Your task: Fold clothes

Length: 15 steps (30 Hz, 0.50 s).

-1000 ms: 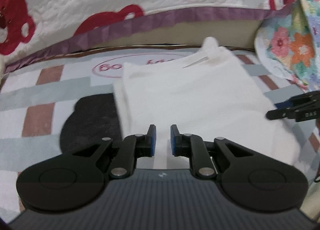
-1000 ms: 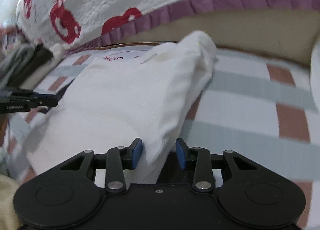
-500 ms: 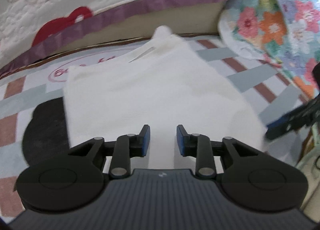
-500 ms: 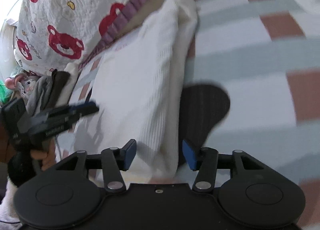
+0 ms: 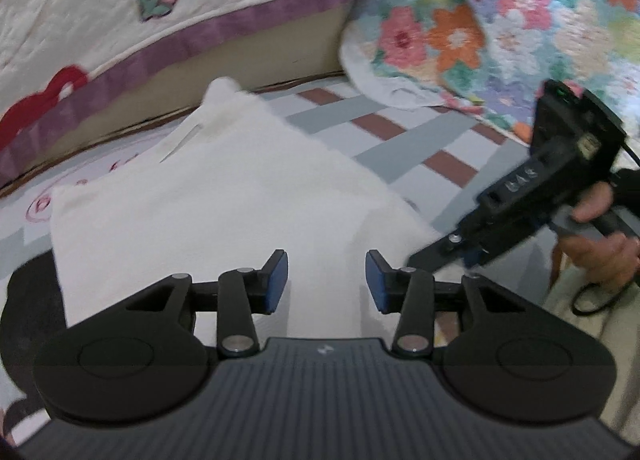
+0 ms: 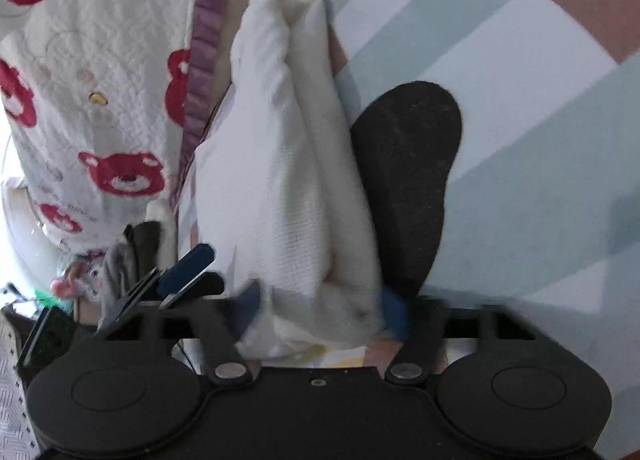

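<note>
Jaws first: my right gripper [image 6: 320, 310] has just been closing, and the near end of the white waffle-knit folded garment [image 6: 288, 164] sits bunched between its blue pads, which look pressed into the cloth on both sides, though that part is blurred. My left gripper [image 5: 326, 280] has just been opening; its blue pads stand apart over the garment [image 5: 224, 196] with nothing pinched between them.

From the right wrist view the garment's long axis runs straight away from the jaws, near end in the grip, far end a rolled knob close to the purple-edged quilt with red bears [image 6: 92, 108]. From the left wrist view it spreads as a broad slab ahead, its near edge just under the pads. I judge the right hand [image 5: 600, 248] the nearer one for the coming fold, since it is at the garment's right near corner.

Count: one white garment, two grippers, one hand in view. It lies on one striped grey, white and brown mat [image 6: 540, 140] bearing a black oval patch [image 6: 408, 180]. One floral quilt [image 5: 500, 28] is far right.
</note>
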Available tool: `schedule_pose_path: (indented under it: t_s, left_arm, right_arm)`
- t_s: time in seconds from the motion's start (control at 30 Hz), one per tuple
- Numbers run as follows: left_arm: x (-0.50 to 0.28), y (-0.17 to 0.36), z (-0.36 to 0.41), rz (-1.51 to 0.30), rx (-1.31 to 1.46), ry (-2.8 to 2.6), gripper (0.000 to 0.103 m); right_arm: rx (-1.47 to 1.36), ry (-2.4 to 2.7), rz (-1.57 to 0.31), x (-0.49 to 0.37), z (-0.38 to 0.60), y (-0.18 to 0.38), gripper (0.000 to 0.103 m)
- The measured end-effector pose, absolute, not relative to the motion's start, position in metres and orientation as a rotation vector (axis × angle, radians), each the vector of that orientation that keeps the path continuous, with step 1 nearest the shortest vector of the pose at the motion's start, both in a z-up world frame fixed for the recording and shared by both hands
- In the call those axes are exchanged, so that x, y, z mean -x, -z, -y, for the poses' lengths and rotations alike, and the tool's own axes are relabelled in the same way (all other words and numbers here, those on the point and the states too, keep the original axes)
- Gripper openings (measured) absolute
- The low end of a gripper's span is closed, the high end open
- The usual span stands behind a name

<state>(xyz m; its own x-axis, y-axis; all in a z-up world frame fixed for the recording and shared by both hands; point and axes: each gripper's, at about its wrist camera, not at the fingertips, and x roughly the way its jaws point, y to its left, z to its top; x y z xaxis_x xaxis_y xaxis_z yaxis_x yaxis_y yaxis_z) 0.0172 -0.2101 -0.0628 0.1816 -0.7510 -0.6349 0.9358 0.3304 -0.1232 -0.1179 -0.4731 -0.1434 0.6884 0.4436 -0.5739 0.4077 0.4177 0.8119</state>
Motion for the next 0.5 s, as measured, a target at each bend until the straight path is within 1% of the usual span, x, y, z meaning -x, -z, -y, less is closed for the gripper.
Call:
schedule_pose_path:
  t_s: [0.03,0.07,0.1,0.2,0.3,0.33,0.4,0.43,0.47,0.5]
  left_arm:
    - [-0.014,0.061,0.211,-0.666,-0.338,1.242,0.05]
    - [-0.01,0.06,0.211,-0.655,-0.351,1.263,0.051]
    - [-0.006,0.058,0.212,-0.639,-0.368,1.285,0.053]
    - [0.007,0.053,0.215,-0.585,-0.402,1.331,0.06]
    - [0.02,0.049,0.222,-0.522,-0.436,1.323,0.071]
    - [0.022,0.049,0.224,-0.501,-0.445,1.307,0.073]
    - [0.019,0.048,0.235,-0.47,-0.448,1.217,0.073]
    - [0.018,0.048,0.241,-0.454,-0.449,1.171,0.072]
    - [0.013,0.048,0.245,-0.465,-0.437,1.132,0.067]
    - [0.007,0.047,0.25,-0.476,-0.424,1.094,0.037]
  right_arm:
    - [-1.182,-0.037,-0.846,0.118,0.472,0.139,0.036]
    - [-1.175,-0.05,-0.831,0.116,0.472,0.133,0.031]
    - [-1.169,-0.063,-0.817,0.115,0.472,0.127,0.03]
    - [-1.127,-0.101,-0.789,0.104,0.468,0.102,0.028]
    - [-1.111,-0.147,-0.755,0.088,0.464,0.079,0.027]
    - [-1.101,-0.16,-0.751,0.082,0.464,0.072,0.027]
    - [-1.088,-0.183,-0.76,0.073,0.463,0.062,0.027]
    - [-1.085,-0.194,-0.765,0.068,0.464,0.059,0.027]
    - [-1.083,-0.203,-0.77,0.064,0.463,0.055,0.027]
    - [-1.08,-0.209,-0.775,0.061,0.464,0.053,0.027]
